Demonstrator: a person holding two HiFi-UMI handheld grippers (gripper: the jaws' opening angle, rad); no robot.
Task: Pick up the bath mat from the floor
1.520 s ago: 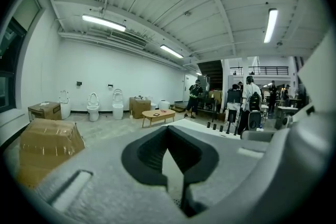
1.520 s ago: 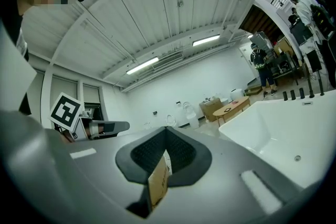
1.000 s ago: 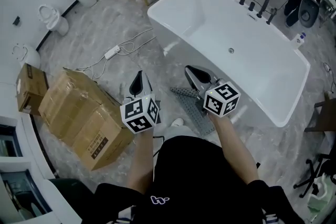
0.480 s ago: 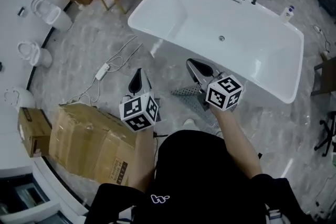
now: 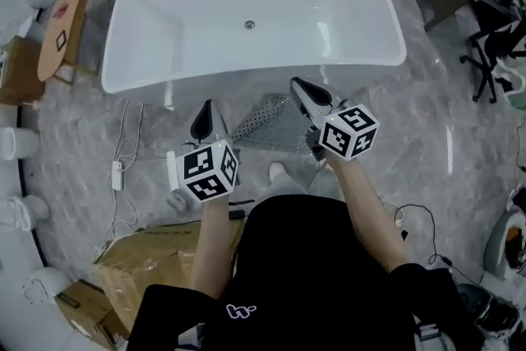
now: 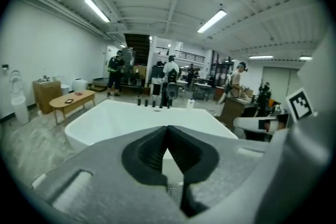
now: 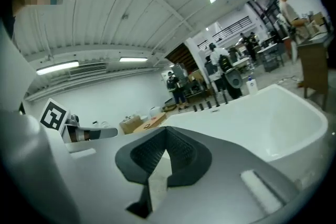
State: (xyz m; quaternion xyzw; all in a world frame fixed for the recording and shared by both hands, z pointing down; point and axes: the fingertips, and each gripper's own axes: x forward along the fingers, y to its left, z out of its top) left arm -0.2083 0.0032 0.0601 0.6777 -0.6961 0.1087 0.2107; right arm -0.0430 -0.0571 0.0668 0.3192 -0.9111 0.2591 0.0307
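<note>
While bath mat (image 5: 271, 123) lies flat on floor, just near side of bathtub (image 5: 205, 12), left gripper (image 5: 204, 109) and right gripper (image 5: 299, 88) hover flanking it. Both pinched closed, empty. Likely lining up for pickup, grasp not yet begun.

The bath mat (image 5: 275, 123) is a thin grey sheet covered with a regular pattern of small dots or holes. It lies flat on the marbled grey floor (image 5: 427, 136), just in front of the near wall of the white bathtub (image 5: 246, 66), roughly below the tub's middle. It sits askew to the tub: one corner points up towards the tub wall and another points left. Its right part is hidden behind the right gripper (image 5: 298, 86), so its full outline cannot be made out.
</note>
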